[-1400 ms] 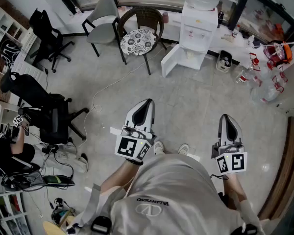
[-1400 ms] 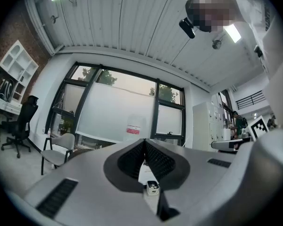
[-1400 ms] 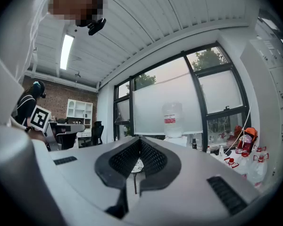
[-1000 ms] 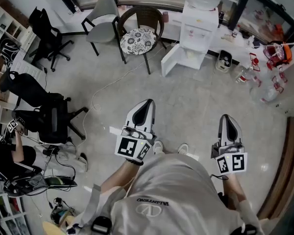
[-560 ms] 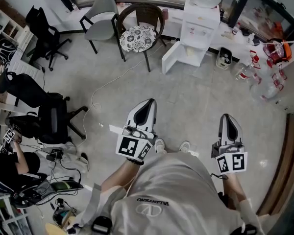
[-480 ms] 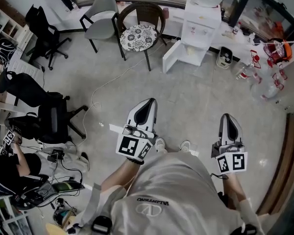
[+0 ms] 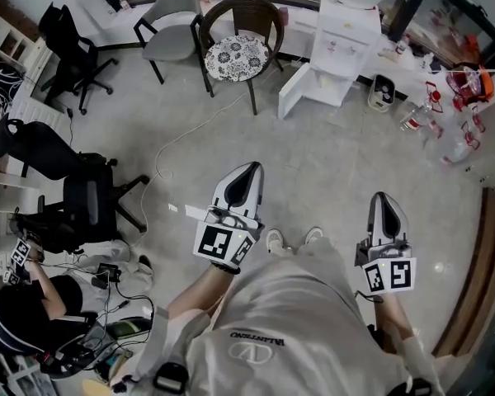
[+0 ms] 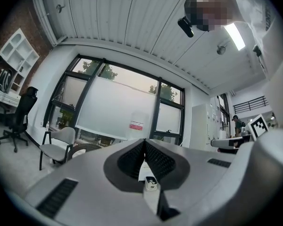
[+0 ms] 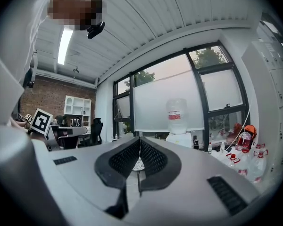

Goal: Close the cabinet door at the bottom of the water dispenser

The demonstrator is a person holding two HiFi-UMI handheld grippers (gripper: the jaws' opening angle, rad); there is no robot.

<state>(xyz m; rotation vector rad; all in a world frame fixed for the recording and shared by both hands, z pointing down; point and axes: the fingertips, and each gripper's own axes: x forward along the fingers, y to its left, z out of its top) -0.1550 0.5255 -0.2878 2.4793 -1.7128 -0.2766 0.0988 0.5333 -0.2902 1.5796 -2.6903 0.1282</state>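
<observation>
The white water dispenser [image 7: 345, 40] stands at the far wall with a bottle on top. Its bottom cabinet door [image 7: 294, 91] is swung open to the left, out over the floor. My left gripper [image 7: 250, 170] and right gripper [image 7: 382, 198] are held level in front of the person's body, well short of the dispenser, and touch nothing. In the left gripper view the left gripper [image 8: 145, 142] has its jaws together, empty, with the bottle [image 8: 137, 122] beyond. In the right gripper view the right gripper [image 9: 140, 140] is likewise shut and empty, with the bottle [image 9: 178, 109] to the right of its tips.
A wicker chair with a patterned cushion [image 7: 236, 56] and a grey chair [image 7: 170, 30] stand left of the dispenser. Black office chairs [image 7: 81, 196] and a seated person [image 7: 25, 324] are at the left. A cable [image 7: 181, 137] crosses the floor. Bottles [image 7: 444, 134] lie at the right.
The person has stepped forward toward the dispenser, carrying both grippers along. Both grippers stay shut and keep their pose. The seated person at the lower left has shifted.
</observation>
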